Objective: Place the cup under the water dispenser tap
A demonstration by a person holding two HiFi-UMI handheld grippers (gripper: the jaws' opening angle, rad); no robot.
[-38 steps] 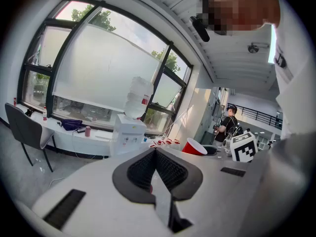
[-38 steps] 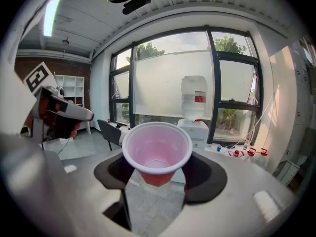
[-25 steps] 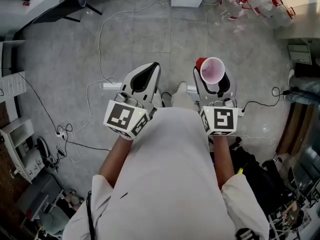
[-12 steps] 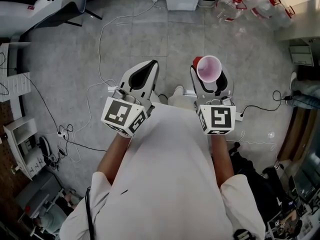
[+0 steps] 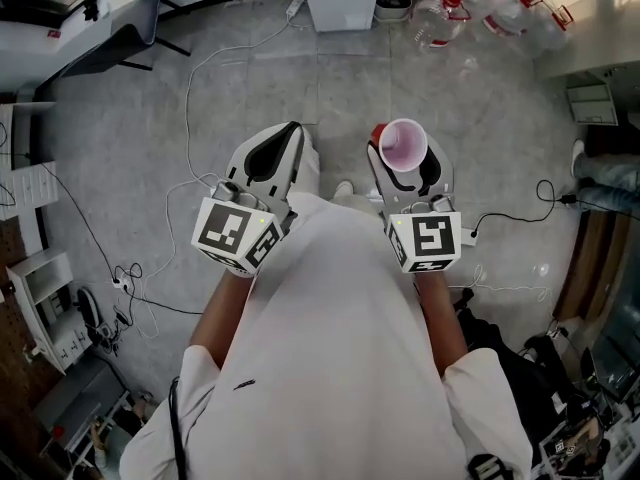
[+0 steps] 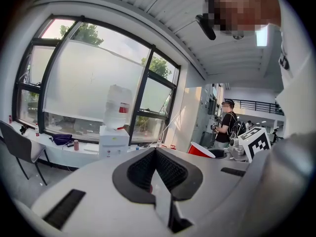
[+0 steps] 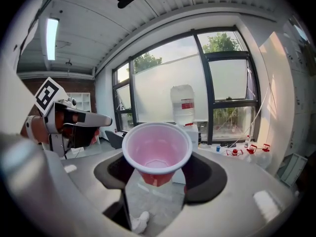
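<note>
Right gripper (image 5: 408,164) is clamped round the upright cup (image 5: 404,144), carried toward the water dispenser (image 7: 183,107) at 12 o'clock; left gripper (image 5: 284,140) is closed, empty.

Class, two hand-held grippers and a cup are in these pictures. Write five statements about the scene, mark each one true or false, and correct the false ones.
1. The right gripper holds a red cup with its mouth up. True.
2. The cup is full of water. False: it looks empty inside.
3. The left gripper grips a bottle. False: its fingers are together with nothing between them.
4. The cup stands under the tap. False: the water dispenser is across the room by the window.
5. A large bottle sits on top of the dispenser. True.
</note>
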